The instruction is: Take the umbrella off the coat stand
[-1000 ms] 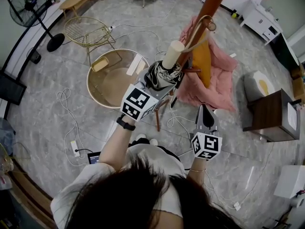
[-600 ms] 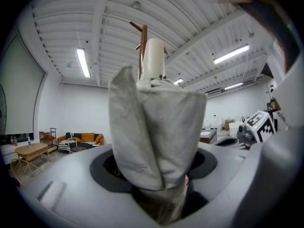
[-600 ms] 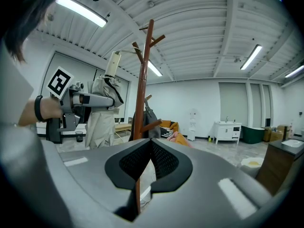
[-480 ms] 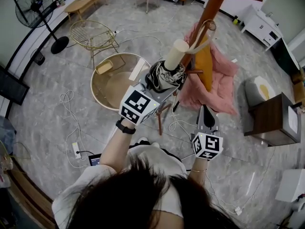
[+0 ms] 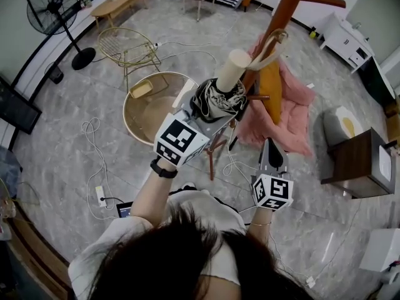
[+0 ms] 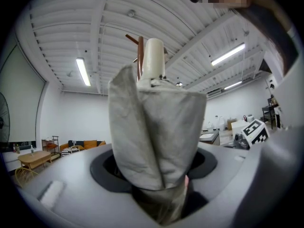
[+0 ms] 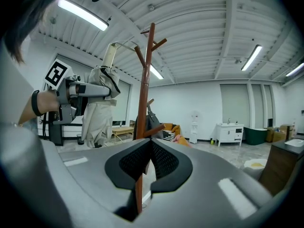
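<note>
A folded beige umbrella [image 5: 215, 100] with a cream handle [image 5: 232, 69] stands upright in front of the brown coat stand [image 5: 282, 14]. My left gripper [image 5: 201, 122] is shut on its bunched fabric. In the left gripper view the umbrella [image 6: 152, 127] fills the space between the jaws. Its cream strap [image 5: 265, 50] runs up to a peg on the stand and looks looped there. My right gripper [image 5: 270, 145] hangs lower on the right, shut and holding nothing. The right gripper view shows its tips [image 7: 148, 144] touching, with the stand [image 7: 146, 80] and the held umbrella [image 7: 97, 108] beyond.
An orange garment [image 5: 269, 83] and a pink cloth [image 5: 290, 108] hang from the stand. A round glass table [image 5: 147, 108] and a wire chair [image 5: 125, 42] stand to the left, a fan [image 5: 56, 8] beyond them. A dark side table [image 5: 359, 158] stands at the right. Cables cross the floor.
My left gripper has lifted the umbrella a little beside the stand. The right gripper has stayed where it was.
</note>
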{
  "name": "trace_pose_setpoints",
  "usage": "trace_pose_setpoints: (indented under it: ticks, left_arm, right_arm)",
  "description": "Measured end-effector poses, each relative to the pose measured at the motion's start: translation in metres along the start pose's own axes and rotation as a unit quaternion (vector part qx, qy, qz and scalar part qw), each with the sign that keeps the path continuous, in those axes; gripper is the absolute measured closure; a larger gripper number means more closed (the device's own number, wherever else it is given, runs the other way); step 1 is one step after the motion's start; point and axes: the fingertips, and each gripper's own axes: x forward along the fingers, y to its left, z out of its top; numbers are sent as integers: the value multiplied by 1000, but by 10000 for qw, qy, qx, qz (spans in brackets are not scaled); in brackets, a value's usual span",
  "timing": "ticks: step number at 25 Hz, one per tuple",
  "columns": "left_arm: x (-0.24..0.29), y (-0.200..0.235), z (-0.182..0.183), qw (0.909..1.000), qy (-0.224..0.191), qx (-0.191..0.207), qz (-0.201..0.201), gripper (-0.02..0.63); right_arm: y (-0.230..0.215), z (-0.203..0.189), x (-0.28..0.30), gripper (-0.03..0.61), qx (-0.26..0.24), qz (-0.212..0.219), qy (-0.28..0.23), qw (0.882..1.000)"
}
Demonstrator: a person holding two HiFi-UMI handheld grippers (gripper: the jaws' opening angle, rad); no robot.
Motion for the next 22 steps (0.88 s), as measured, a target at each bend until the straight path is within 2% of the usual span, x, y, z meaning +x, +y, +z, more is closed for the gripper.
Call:
trace_pose_setpoints:
  ticks: [13,22]
  left_arm:
    - [-29,10,0,9994,44,-41,329,272]
    - [-58,36,-27,9963,287,-242,773,272]
  right_arm:
    - [22,4,20,575,-29,426,-55,9991]
    - [50,0,41,575,-68,803,31,9967]
